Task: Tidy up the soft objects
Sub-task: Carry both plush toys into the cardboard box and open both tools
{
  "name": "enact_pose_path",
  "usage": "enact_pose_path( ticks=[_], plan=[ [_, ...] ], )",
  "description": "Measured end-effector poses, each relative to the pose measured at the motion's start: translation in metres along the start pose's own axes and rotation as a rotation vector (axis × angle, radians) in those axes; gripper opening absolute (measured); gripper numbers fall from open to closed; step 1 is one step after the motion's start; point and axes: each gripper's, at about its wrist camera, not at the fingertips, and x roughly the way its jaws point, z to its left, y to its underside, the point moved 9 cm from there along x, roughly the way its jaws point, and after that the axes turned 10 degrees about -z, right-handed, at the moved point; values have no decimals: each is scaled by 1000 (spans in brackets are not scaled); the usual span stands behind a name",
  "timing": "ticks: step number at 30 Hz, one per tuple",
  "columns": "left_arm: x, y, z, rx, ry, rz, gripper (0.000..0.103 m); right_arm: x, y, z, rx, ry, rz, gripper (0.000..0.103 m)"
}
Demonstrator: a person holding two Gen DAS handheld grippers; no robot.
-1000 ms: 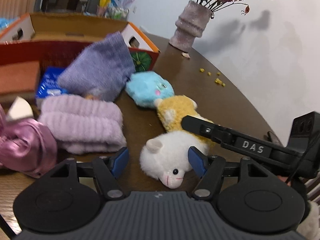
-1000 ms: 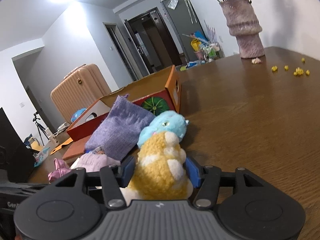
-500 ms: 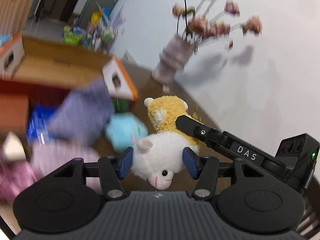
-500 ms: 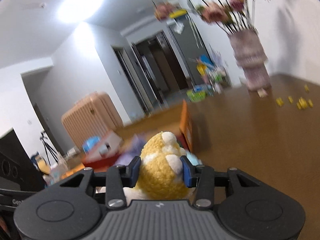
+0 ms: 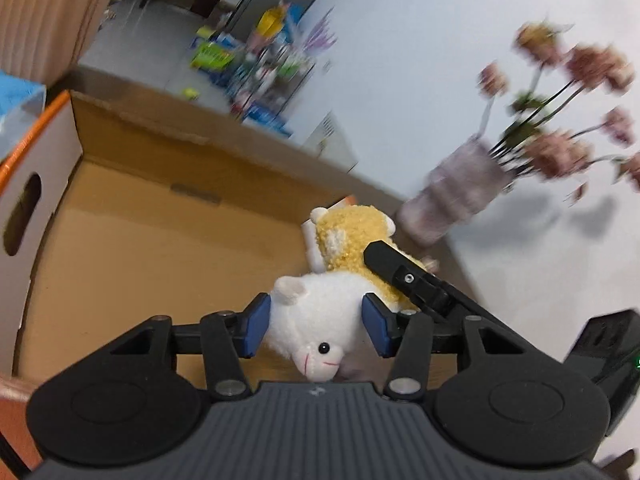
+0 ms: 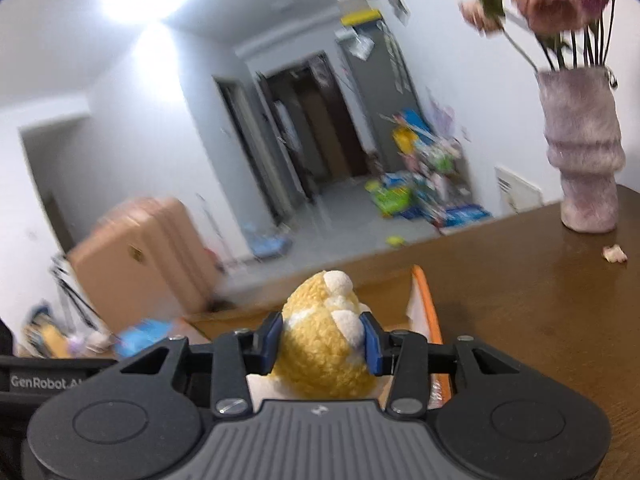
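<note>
Brown table [image 6: 520,300]: vase [image 6: 580,152], box [image 5: 160,240].

Fuzzy plush toy [image 5: 320,316], matt cardboard box [image 5: 160,216]

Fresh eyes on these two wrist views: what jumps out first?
The plush toy, pinched at both ends: the left gripper closing on its white head, the right gripper clamped on its yellow body, over the open cardboard box. Beyond it, a fuzzy lilac vase of pink flowers stands on the brown table.
</note>
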Motion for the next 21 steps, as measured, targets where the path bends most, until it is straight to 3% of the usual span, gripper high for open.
enact_pose_path(
  ticks=[1, 5, 8, 11, 15, 21],
  plan=[
    [9, 4, 4, 7, -19, 18, 45, 7, 8, -3, -15, 28, 22, 40],
    [18, 12, 15, 29, -38, 54, 49, 12, 39, -8, -93, 72, 117, 42],
    [10, 17, 19, 39, -46, 50, 54, -1, 42, -4, -160, 89, 105, 47],
    [-9, 15, 18, 66, -72, 29, 54, -12, 34, -2, -181, 90, 99, 51],
    [-49, -1, 6, 133, -84, -34, 67, -35, 3, 0, -185, 69, 59, 53],
    [-131, -17, -9, 284, -157, -148, 81, -104, -40, 26, -280, 6, 3, 71]
  ],
)
